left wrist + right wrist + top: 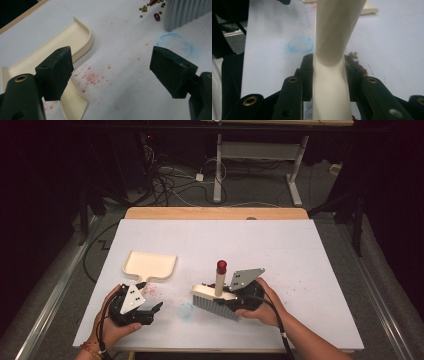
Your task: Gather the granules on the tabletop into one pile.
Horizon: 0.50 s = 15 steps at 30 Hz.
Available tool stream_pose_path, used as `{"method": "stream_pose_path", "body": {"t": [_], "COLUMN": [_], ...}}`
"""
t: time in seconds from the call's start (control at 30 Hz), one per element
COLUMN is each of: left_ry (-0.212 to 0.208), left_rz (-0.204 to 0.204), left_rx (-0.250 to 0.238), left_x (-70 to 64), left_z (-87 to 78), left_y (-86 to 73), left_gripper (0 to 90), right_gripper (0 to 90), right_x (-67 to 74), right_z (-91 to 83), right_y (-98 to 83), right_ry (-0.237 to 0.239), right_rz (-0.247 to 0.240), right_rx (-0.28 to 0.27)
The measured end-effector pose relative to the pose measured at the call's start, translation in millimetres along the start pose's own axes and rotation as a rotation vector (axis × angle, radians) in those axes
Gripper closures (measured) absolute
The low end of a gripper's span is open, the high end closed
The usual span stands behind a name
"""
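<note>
A brush stands on the white table, with a cream handle (219,281) that ends in a red tip (221,266) and grey bristles (215,306) resting on the surface. My right gripper (231,296) is shut on the brush handle (331,82) low down, one jaw pressing each side (329,65). A cream dustpan (150,264) lies flat to the left. My left gripper (155,312) stands open just below the pan, its jaws wide apart (112,65) over red crumbs (90,78). The dustpan's handle (73,101) lies beside the left jaw. Green and red beans (150,8) lie by the bristles (187,11).
A blue chalk ring (186,311) is drawn on the table between the two grippers; it also shows in the gripper views (176,43) (299,44). Red specks (155,291) are scattered near the pan. A wooden table edge (215,213) runs along the back.
</note>
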State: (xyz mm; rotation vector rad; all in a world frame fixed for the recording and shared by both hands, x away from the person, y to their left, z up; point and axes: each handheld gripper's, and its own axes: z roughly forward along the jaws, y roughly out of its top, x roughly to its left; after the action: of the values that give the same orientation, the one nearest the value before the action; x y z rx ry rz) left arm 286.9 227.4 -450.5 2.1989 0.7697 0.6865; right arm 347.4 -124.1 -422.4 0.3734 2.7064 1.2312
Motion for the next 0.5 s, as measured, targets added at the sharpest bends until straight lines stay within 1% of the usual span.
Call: {"method": "stream_pose_path", "body": {"t": [0.17,0.27,0.37,0.43,0.5], "left_ry": [-0.006,-0.008,-0.010,-0.010,-0.008], "left_rz": [0.008,0.014,0.017,0.017,0.014], "left_rx": [0.005,0.007,0.007,0.006,0.002], "left_x": [-1.6,-2.5,-2.9,-2.9,-2.7], "left_z": [1.6,2.0,2.0,1.8,1.4], "left_y": [0.7,1.0,1.2,1.3,1.2], "left_gripper": [18.3,18.3,18.3,18.3,18.3], "right_gripper": [67.1,67.2,67.1,67.1,67.1], "right_x": [-11.2,-16.1,-17.1,-15.9,-13.1], "right_z": [-7.6,-12.2,-17.0,-20.0,-23.6], "right_y": [-2.7,-4.4,-5.1,-3.9,-1.3], "right_ry": [-0.067,-0.091,-0.088,-0.091,-0.092], "right_rz": [0.012,0.015,0.029,0.022,0.027], "right_rx": [0.002,0.002,-0.012,-0.022,-0.037]}}
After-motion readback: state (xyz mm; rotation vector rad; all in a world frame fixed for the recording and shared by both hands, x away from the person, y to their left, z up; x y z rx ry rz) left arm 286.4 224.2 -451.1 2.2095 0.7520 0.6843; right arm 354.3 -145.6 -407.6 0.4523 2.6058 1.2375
